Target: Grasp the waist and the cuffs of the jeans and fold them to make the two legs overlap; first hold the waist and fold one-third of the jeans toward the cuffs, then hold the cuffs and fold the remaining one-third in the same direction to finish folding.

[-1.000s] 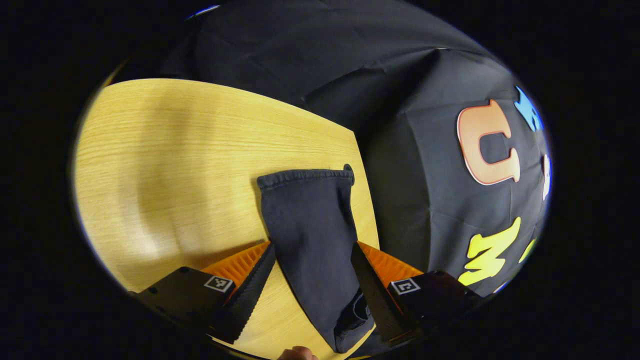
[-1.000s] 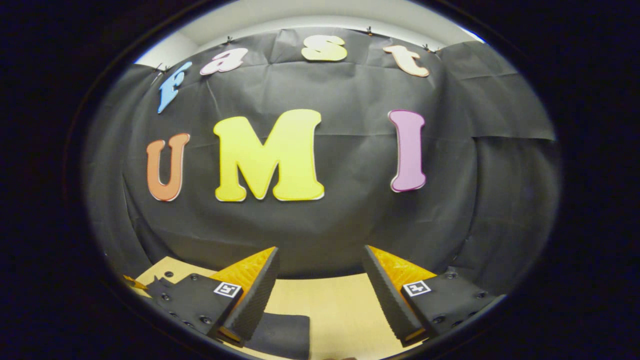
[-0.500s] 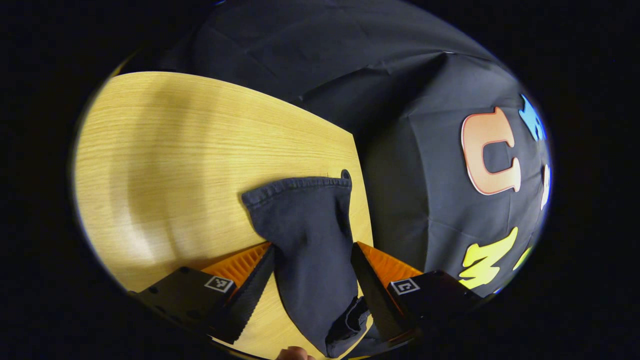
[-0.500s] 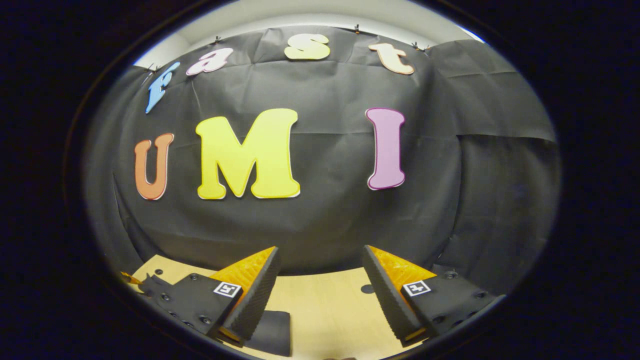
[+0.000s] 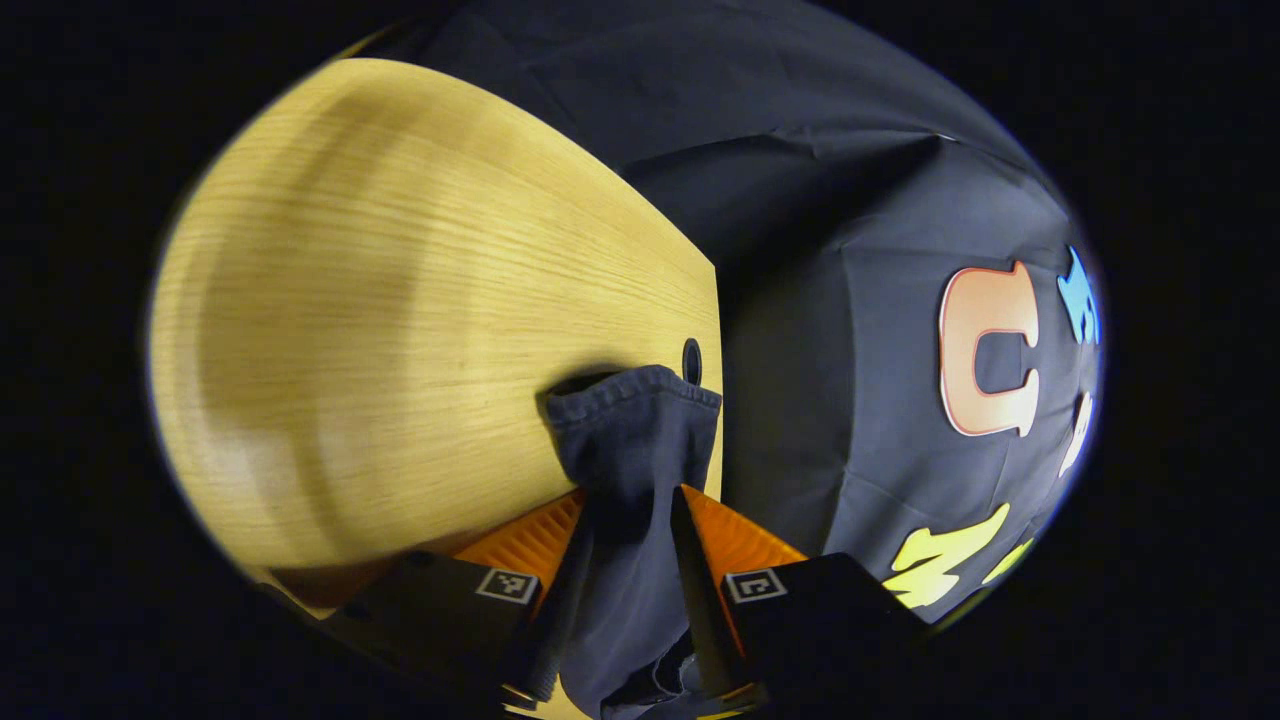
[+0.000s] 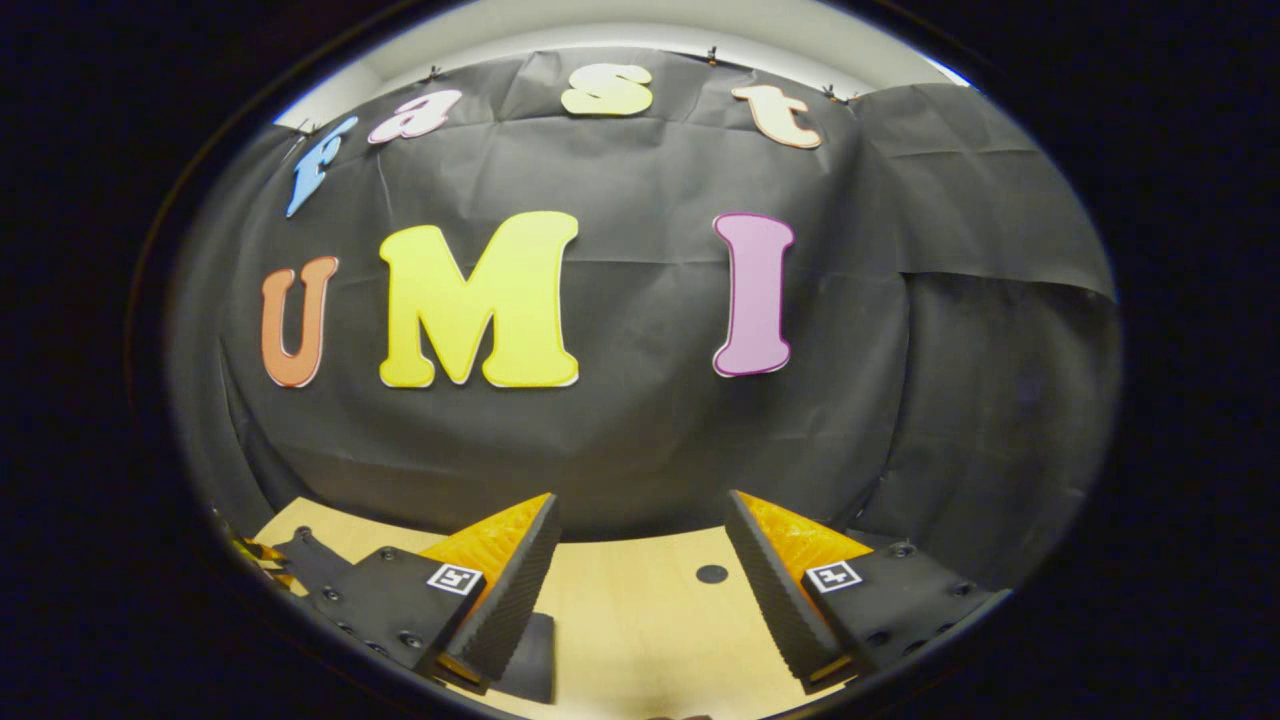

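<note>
In the left gripper view, a leg of the dark jeans (image 5: pixel 630 440) runs up between my fingers, its hemmed cuff (image 5: pixel 635 385) bunched and lifted near the table's far edge. My left gripper (image 5: pixel 630 497) is shut on this leg, and the cloth is pinched narrow between both fingers. In the right gripper view, my right gripper (image 6: pixel 640 500) stands open above the table, nothing between its fingers. A small dark piece of the jeans (image 6: pixel 537 657) shows just behind its left finger (image 6: pixel 505 600).
The light wooden table (image 5: pixel 400 300) stretches away to the left of the jeans. A round cable hole (image 5: pixel 691 360) sits at its edge by the cuff, and the same hole (image 6: pixel 712 573) shows between the right fingers. The black booth cloth (image 6: pixel 640 420) hangs close behind.
My left gripper's fingers have closed in on the jeans leg, bunching it and lifting the cuff. The right gripper has drifted slightly, so less of the jeans shows by its left finger.
</note>
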